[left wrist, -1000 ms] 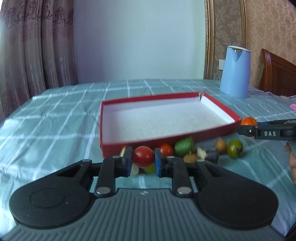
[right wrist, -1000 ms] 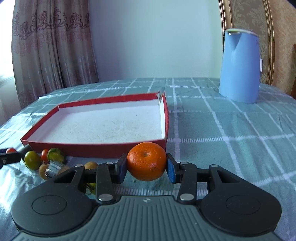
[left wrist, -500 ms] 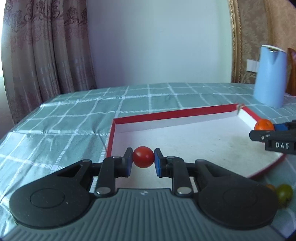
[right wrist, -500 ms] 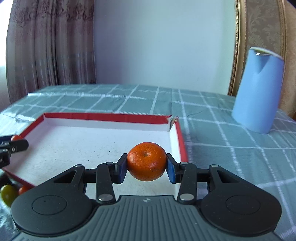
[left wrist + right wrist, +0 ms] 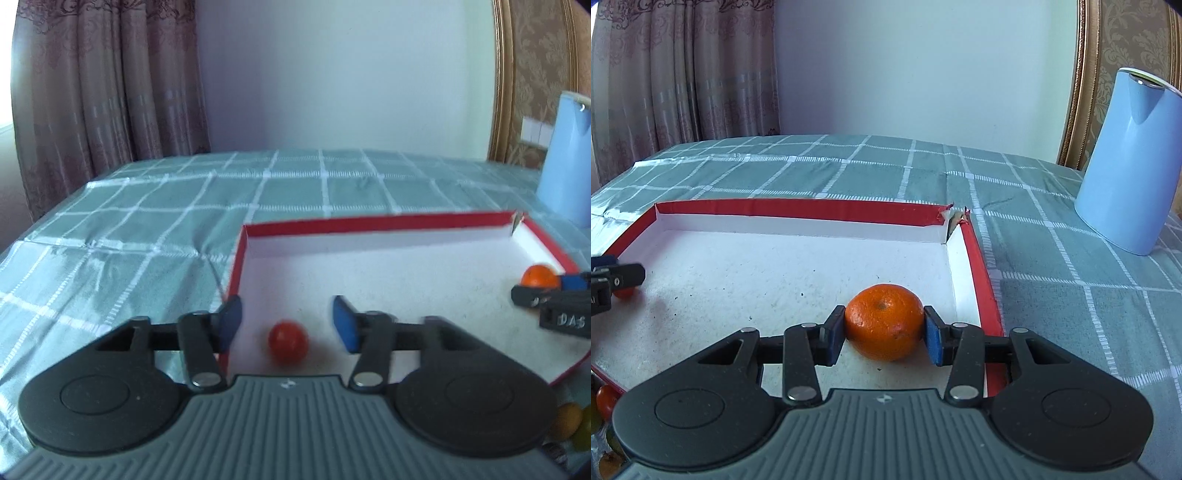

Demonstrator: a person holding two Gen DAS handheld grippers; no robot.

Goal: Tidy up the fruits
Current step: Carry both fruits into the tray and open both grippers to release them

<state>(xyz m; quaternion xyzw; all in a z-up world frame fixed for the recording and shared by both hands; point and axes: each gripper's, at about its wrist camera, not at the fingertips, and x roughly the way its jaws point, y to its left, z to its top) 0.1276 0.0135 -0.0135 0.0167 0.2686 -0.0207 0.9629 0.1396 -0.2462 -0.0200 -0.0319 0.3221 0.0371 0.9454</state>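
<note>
Red-rimmed cardboard tray, white inside, lies on my teal checked tablecloth; both claws reach over it.

Item 1, left gripper: spread wide, holding nothing. Its blue pads stand well apart, the left one over the tray's left wall.

Item 2, cherry tomato: red, lying on the tray floor between the left claw's fingers, touching neither pad. The view is motion-blurred, so I cannot say whether it is at rest.

Item 3, right gripper: clamped on the mandarin, one blue pad pressed to each side of the fruit.

Item 4, mandarin: orange, stem end toward the camera, between the right claw's pads, low over the tray floor near the tray's right wall; contact with the floor I cannot confirm. From the left wrist it shows just ahead of the right claw's tip, far right.

Item 5, loose fruit: a small red one and yellowish ones outside the tray's near edge, left of the right claw's body.

Item 6, blue jug: upright on the cloth, ahead and to the right of the right claw, well apart from the tray.

Item 7, curtain: brownish, far left behind the table.
</note>
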